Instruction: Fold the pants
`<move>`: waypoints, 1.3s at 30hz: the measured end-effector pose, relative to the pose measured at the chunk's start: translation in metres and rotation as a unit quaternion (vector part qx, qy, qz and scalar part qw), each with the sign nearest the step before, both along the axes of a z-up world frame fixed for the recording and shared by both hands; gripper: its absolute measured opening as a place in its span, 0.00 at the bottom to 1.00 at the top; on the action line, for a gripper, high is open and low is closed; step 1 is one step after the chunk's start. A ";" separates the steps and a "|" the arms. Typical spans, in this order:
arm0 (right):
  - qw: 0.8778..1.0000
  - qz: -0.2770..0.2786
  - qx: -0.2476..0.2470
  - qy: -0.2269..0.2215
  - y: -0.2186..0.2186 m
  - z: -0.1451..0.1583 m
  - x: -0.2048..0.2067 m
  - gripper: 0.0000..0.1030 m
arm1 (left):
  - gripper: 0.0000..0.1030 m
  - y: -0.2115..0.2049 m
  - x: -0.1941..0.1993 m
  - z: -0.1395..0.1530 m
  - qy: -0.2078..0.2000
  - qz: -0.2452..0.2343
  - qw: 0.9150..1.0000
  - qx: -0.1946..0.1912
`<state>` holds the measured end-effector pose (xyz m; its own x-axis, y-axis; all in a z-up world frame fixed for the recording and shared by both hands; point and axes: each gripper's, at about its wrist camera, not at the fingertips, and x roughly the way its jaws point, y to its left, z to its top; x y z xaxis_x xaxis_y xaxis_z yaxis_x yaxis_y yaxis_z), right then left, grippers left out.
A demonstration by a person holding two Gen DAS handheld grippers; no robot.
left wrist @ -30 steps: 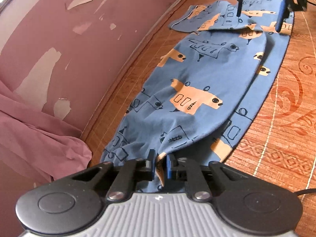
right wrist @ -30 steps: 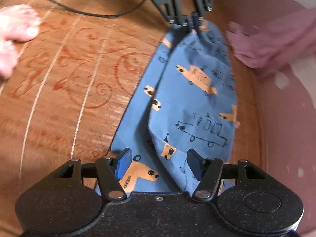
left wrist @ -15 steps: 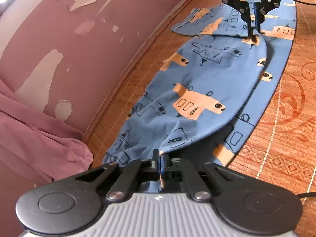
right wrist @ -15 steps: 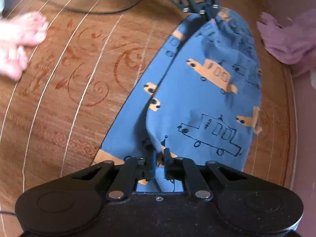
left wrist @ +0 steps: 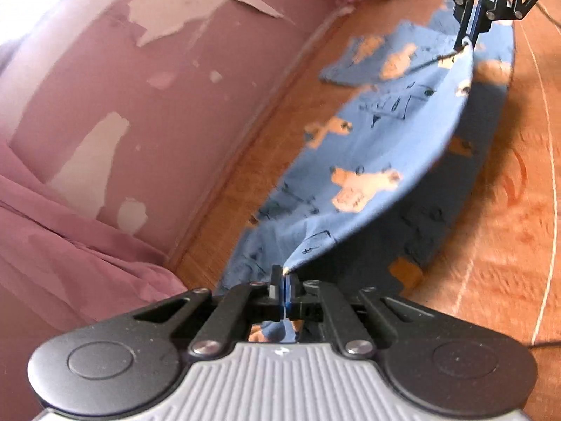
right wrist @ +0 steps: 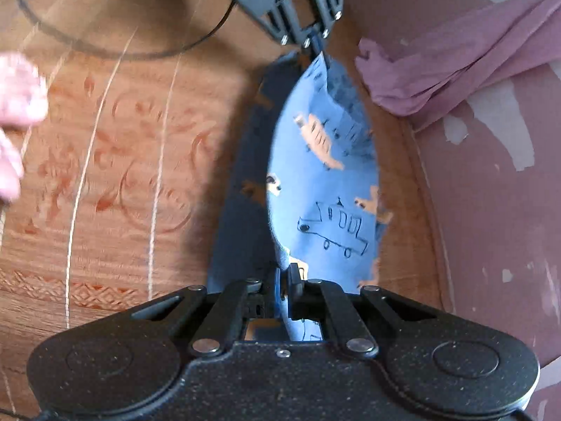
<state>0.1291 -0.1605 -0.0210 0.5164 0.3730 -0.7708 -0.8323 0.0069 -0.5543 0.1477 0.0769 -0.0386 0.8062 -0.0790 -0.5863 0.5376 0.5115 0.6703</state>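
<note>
Blue pants (left wrist: pixel 368 161) printed with orange and outlined vehicles lie lengthwise on the wooden floor beside a pink wall. One leg is lifted off the other, stretched taut between both grippers. My left gripper (left wrist: pixel 284 277) is shut on the hem end of that leg. My right gripper (right wrist: pixel 285 277) is shut on the same leg near the waist end, and it shows far off in the left wrist view (left wrist: pixel 468 40). The left gripper shows at the top of the right wrist view (right wrist: pixel 313 47). The lower leg (right wrist: pixel 242 210) lies flat in shadow on the floor.
A peeling pink wall (left wrist: pixel 140 87) runs along one side of the pants. Pink cloth (right wrist: pixel 438 70) is bunched at its foot. A black cable (right wrist: pixel 140 56) curves over the patterned wood floor (right wrist: pixel 105 175). A person's bare foot (right wrist: pixel 17 105) is at the left edge.
Both grippers closed on the upper leg and raised it off the floor. The fabric now hangs taut between them, casting a shadow on the lower leg.
</note>
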 end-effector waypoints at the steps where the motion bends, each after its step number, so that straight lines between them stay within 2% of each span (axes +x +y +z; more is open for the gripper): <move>1: 1.000 -0.009 0.001 0.008 -0.001 -0.006 0.001 0.02 | 0.01 0.000 0.001 -0.006 0.009 -0.001 1.000 0.006; 4: 0.998 -0.033 0.013 0.042 -0.001 -0.019 0.005 0.02 | 0.01 0.000 -0.001 -0.017 0.031 -0.009 0.999 0.016; 12: 0.998 -0.041 0.018 0.043 -0.003 -0.025 -0.005 0.03 | 0.01 0.002 -0.001 -0.025 0.068 -0.012 0.997 0.028; 15: 0.997 -0.059 0.031 0.046 -0.006 -0.023 -0.003 0.10 | 0.03 0.002 0.000 -0.023 0.082 -0.017 0.996 0.029; 17: 0.996 -0.068 0.041 0.049 -0.009 -0.020 0.004 0.25 | 0.11 0.003 0.000 -0.018 0.092 -0.014 0.996 0.017; 19: 0.993 -0.086 0.059 0.053 -0.019 -0.012 0.002 0.57 | 0.23 0.003 -0.003 -0.010 0.103 -0.009 0.995 0.002; 21: 0.988 -0.118 0.087 0.054 -0.034 -0.001 -0.002 0.74 | 0.55 0.001 -0.008 -0.001 0.103 0.002 0.994 -0.026; 24: 0.976 -0.179 0.117 0.043 -0.063 0.012 -0.006 0.83 | 0.68 -0.012 -0.013 0.019 0.114 0.022 0.987 -0.113; 26: 0.965 -0.227 0.129 0.030 -0.085 0.018 -0.007 0.91 | 0.77 -0.027 -0.012 0.030 0.125 0.034 0.974 -0.185; 28: 0.950 -0.278 0.143 0.019 -0.106 0.023 -0.006 0.96 | 0.84 -0.048 -0.009 0.036 0.145 0.027 0.956 -0.255; 31: 0.919 -0.350 0.182 0.020 -0.138 0.034 0.000 0.99 | 0.91 -0.088 0.005 0.039 0.171 0.019 0.926 -0.335; 33: 0.892 -0.397 0.214 0.027 -0.157 0.044 0.010 0.99 | 0.95 -0.110 0.017 0.039 0.179 0.028 0.907 -0.379; 35: 0.864 -0.432 0.253 0.057 -0.174 0.055 0.025 0.99 | 0.95 -0.127 0.034 0.034 0.201 0.046 0.883 -0.421; 37: 0.840 -0.451 0.288 0.088 -0.186 0.064 0.042 0.99 | 0.93 -0.134 0.053 0.023 0.226 0.083 0.856 -0.457; 39: 0.820 -0.464 0.315 0.111 -0.193 0.073 0.062 0.99 | 0.86 -0.135 0.069 0.010 0.256 0.123 0.824 -0.490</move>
